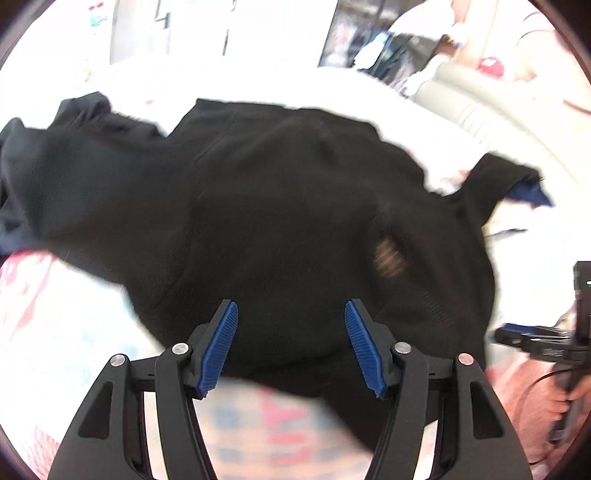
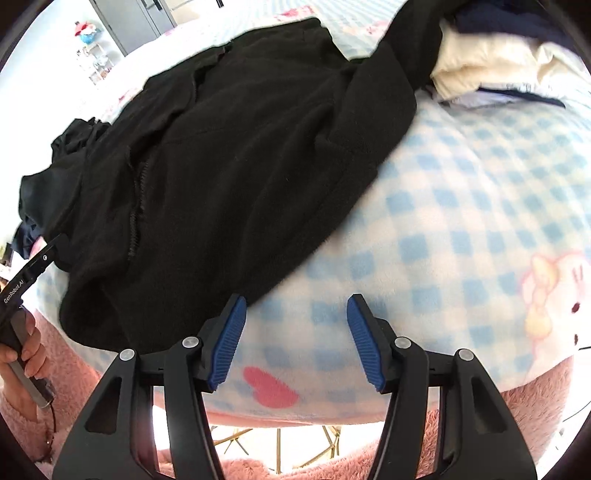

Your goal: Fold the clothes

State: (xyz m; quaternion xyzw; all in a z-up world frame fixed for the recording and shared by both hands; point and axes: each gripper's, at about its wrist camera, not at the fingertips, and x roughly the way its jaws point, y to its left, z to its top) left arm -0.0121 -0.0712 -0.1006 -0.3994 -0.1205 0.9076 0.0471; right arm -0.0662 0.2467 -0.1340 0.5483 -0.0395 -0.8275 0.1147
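Observation:
A black fleece garment (image 1: 280, 206) lies spread on a checked blanket, its zipper showing in the right wrist view (image 2: 221, 177). My left gripper (image 1: 291, 306) hangs above the garment's near hem, jaws apart, nothing between the blue pads (image 1: 221, 343). My right gripper (image 2: 295, 302) stands open over the bare blanket, just right of the garment's near corner; its left pad (image 2: 229, 339) is close to the hem, and I cannot tell whether it touches. The left wrist view is blurred.
The blue-and-white checked blanket (image 2: 461, 221) with cartoon prints covers the surface. Folded cream and navy clothes (image 2: 480, 66) sit at the far right. A hand in a pink fluffy sleeve (image 2: 22, 354) holds the other gripper's handle. A grey cabinet (image 2: 133, 22) stands behind.

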